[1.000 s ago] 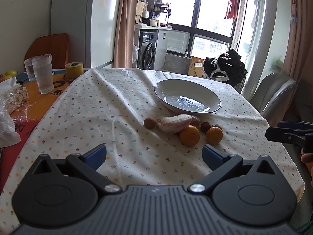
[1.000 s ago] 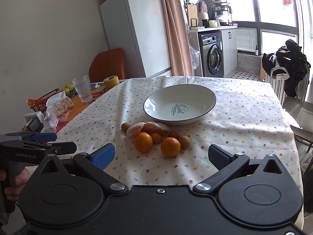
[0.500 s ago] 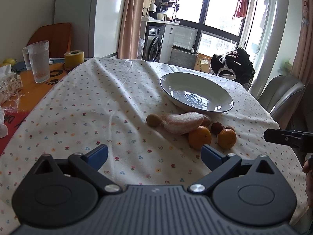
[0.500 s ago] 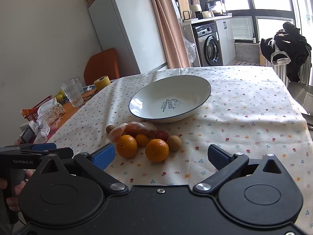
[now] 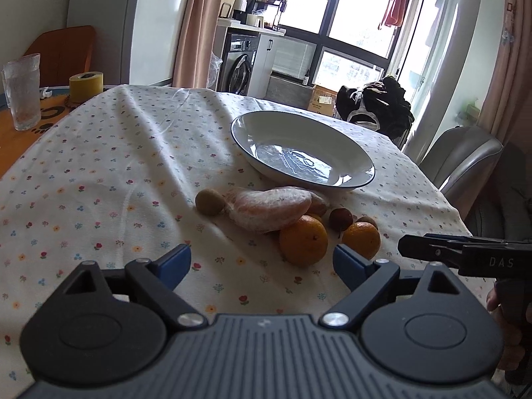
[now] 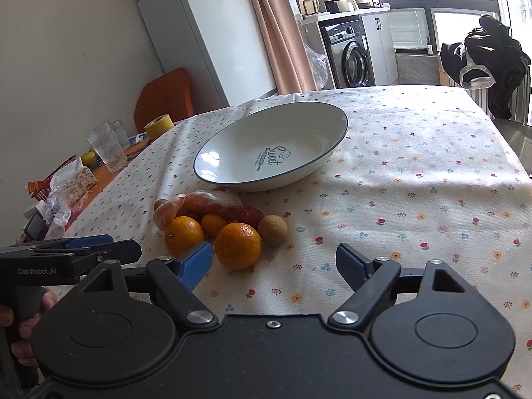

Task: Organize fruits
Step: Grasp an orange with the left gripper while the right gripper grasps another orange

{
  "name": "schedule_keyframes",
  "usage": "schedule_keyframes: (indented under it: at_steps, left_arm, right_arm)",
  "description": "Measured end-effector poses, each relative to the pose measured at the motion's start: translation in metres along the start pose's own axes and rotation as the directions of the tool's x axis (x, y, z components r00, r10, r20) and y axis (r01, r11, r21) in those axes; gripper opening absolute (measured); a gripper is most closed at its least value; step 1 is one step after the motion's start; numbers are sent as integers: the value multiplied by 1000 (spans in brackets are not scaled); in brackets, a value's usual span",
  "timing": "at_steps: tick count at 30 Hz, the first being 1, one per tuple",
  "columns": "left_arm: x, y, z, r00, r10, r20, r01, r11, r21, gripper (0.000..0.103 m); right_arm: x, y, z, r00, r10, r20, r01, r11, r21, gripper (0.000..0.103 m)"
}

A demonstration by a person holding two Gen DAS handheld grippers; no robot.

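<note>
I see both claws wide, nothing held: left gripper (image 5: pixel 261 264) and right gripper (image 6: pixel 274 264) low over the floral tablecloth (image 6: pixel 415 199). Just ahead, fruit cluster: two oranges (image 6: pixel 238 245) (image 6: pixel 184 235), peeled segments (image 5: pixel 267 207), sm. brown and red fruits. Beyond, touching cluster, white plate (image 6: pixel 232 153), empty. Far left: glass (image 5: pixel 21 91), tape roll (image 5: pixel 85 85).
</note>
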State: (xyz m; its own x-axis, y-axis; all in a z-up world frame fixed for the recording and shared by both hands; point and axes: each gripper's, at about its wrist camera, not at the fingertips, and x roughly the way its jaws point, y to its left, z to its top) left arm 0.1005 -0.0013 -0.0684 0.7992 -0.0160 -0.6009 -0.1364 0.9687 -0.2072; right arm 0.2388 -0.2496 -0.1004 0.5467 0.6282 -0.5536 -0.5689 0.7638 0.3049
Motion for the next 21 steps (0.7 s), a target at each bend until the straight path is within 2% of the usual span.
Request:
schedule_keyframes:
  at_steps: [5, 11, 19, 21]
  left_arm:
    - [14, -7, -1, 999, -35, -24, 35, 999, -4, 70]
    - [32, -11, -4, 997, -49, -52, 49, 999, -14, 68]
    - [46, -12, 0, 997, -70, -20, 70, 997, -33, 68]
    - [49, -14, 2, 997, -76, -17, 76, 997, -29, 64]
  right_arm:
    - [10, -4, -4, 999, 31, -29, -30, 999, 22, 65]
    - [20, 2, -6, 995, 92, -36, -92, 996, 11, 61]
    - [29, 3, -4, 989, 143, -29, -144, 990, -9, 61]
    - [31, 3, -3, 989, 146, -23, -146, 989, -14, 61]
